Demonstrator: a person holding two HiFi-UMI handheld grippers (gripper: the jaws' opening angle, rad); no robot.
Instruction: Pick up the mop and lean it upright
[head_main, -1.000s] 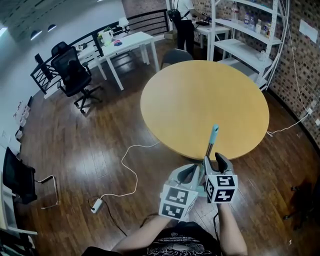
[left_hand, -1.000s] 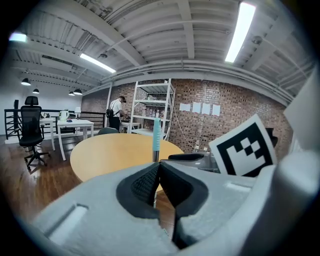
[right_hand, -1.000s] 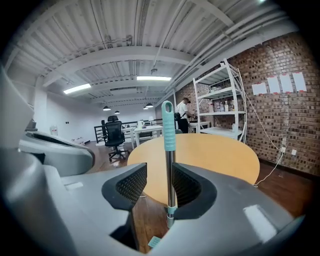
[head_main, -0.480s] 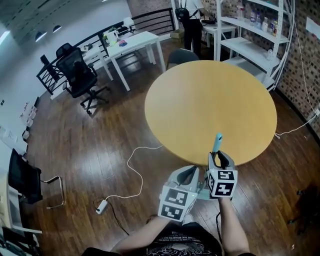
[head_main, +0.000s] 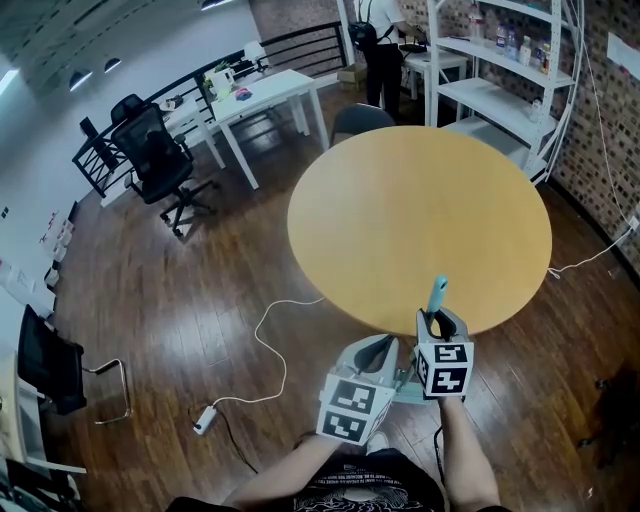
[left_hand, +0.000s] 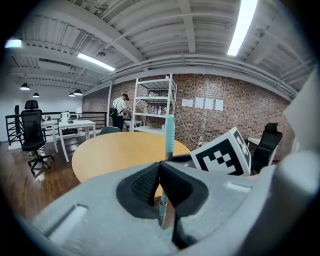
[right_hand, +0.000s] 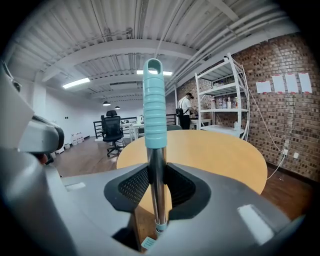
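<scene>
Now: right gripper (head_main: 440, 322) clamped on the chrome-poled mop (head_main: 437, 293) with ribbed teal plastic grip, held upright
Its fingers have just been closing and press the bare pole from both sides, below the grip. The left gripper (head_main: 388, 345) sits just beside the right one, fingers together on nothing; the pole shows beyond them. The mop stands at the near edge of the round light-wood bench (head_main: 400, 200)
</scene>
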